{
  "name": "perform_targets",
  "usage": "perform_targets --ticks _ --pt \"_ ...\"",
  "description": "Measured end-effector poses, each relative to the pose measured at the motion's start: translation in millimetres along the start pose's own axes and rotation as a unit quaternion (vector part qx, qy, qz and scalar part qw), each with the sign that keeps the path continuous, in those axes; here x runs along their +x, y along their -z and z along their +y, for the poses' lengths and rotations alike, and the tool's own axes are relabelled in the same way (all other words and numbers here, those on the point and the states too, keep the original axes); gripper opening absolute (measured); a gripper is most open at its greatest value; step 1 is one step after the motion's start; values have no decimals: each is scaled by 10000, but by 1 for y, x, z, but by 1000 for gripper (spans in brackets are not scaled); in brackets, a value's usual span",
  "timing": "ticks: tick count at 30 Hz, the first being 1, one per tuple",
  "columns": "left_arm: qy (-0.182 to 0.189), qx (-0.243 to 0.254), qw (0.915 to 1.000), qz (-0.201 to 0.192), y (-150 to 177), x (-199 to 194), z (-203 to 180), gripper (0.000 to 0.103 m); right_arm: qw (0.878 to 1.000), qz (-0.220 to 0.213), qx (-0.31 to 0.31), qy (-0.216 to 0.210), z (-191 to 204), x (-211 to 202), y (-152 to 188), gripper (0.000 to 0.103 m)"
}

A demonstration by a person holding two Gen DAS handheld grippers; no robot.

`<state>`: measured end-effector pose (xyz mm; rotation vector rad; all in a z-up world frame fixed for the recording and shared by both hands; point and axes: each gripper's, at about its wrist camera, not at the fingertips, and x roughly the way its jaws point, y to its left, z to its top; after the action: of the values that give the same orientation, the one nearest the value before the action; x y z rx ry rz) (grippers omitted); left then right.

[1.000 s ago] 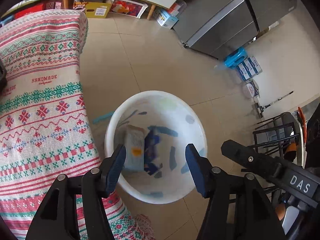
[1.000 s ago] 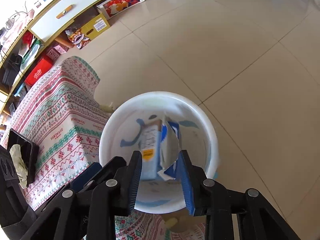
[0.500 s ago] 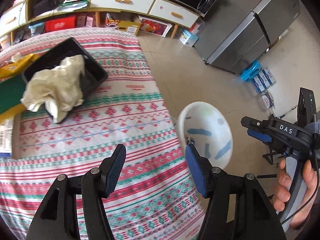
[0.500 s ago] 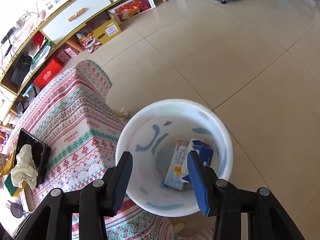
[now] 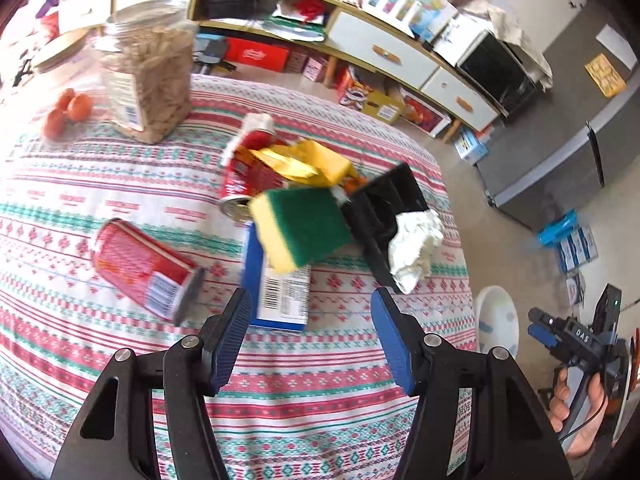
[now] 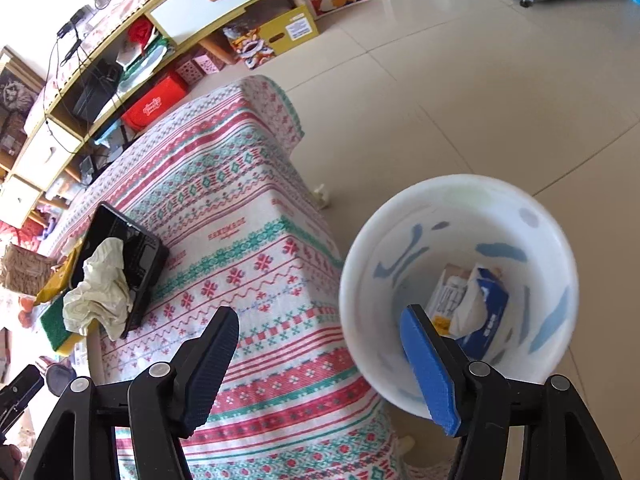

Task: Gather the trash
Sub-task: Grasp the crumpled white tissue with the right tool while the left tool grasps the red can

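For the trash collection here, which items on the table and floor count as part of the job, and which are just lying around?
Part of the job:
white bin
carton in the bin
crumpled tissue
two tipped red cans
yellow wrapper
flat blue-and-white box
black tray

Probably just lying about:
jar of snacks
tomatoes
sponge

A woven cloth (image 5: 120,208) with a matt, patterned weave covers the counter. On it lie glossy metal cans (image 5: 146,268), a rough green-and-yellow sponge (image 5: 304,224), crumpled white paper (image 5: 414,248) and a shiny black plastic tray (image 5: 384,204). The bin (image 6: 552,248) is smooth white plastic; the floor (image 6: 500,92) is glossy tile.
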<state>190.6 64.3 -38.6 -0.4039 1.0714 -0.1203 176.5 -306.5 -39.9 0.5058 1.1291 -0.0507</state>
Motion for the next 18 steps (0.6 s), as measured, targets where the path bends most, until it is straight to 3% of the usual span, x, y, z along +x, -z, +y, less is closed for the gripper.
perform_targets --ticks 4,9,18 --pt "-48 -907 9956 -244 -9 -19 63 74 9997 25 -127 -229 25 10 3 72" --pt "15 -1843 9829 -67 -9 -13 114 74 9973 -12 -471 -559 66 24 4 72" --pt "174 -2335 9720 197 -5 19 127 74 9916 270 -955 -833 135 75 5 73"
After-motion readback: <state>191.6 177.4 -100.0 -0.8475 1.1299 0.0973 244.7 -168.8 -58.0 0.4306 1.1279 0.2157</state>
